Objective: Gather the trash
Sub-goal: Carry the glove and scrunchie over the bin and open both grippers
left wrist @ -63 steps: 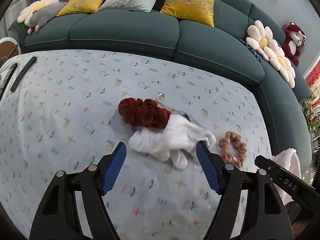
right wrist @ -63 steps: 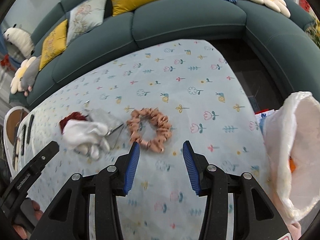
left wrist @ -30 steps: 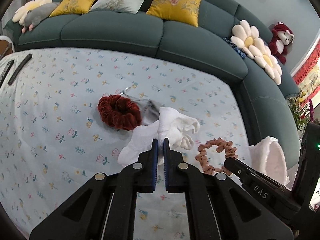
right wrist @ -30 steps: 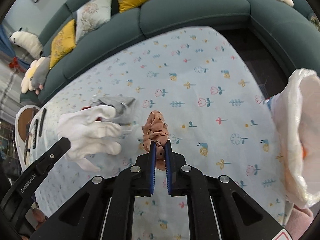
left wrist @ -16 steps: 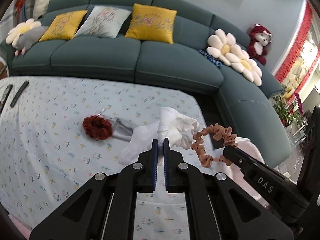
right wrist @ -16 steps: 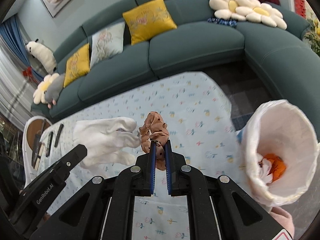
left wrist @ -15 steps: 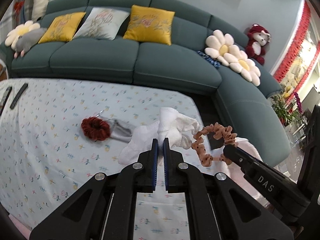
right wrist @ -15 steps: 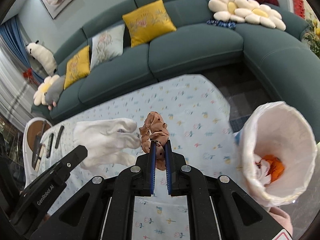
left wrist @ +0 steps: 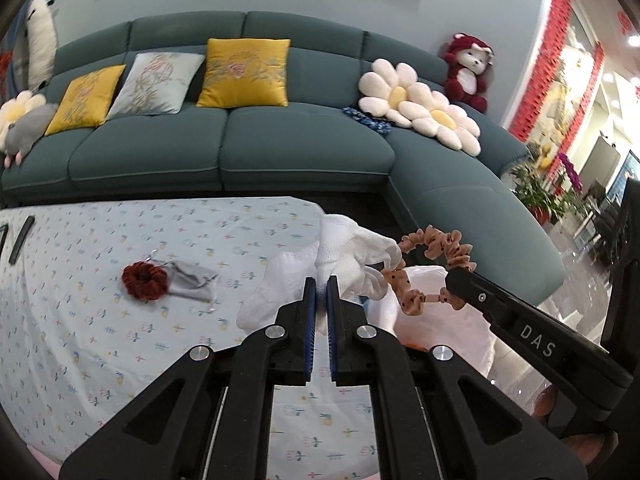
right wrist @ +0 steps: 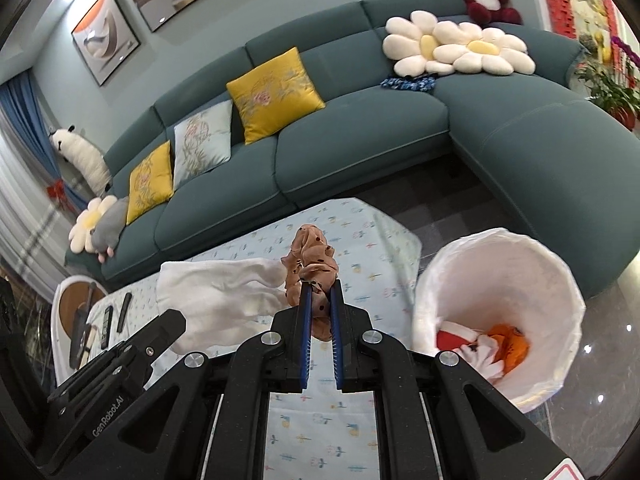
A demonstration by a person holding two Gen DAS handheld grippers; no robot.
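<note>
- While I hold both tools up off the table (left wrist: 80, 340), my left gripper (left wrist: 321, 285) stays clamped on the white glove (left wrist: 352, 256); two seconds back its jaws stood wide apart with the glove lying flat on the cloth
- my right gripper (right wrist: 320, 292) stays pinched on the spotted peach scrunchie (right wrist: 310, 258); it too was open over that scrunchie earlier, and shut on it a second ago
- against the lined trash bin (right wrist: 500, 264), both items now hang higher and closer than a second ago; from the left wrist the scrunchie (left wrist: 432, 244) dangles over the bin's near rim, the glove just beside it on the table side
- from the right wrist the bin sits to the right of the scrunchie, its mouth open, with orange and white scraps in the bottom
- well away from the bin, the dark red scrunchie (left wrist: 144, 280) and the grey pouch (left wrist: 192, 280) lie touching on the cloth, unmoved since earlier; the view has tilted up, so more of the sofa (left wrist: 224, 148) shows
</note>
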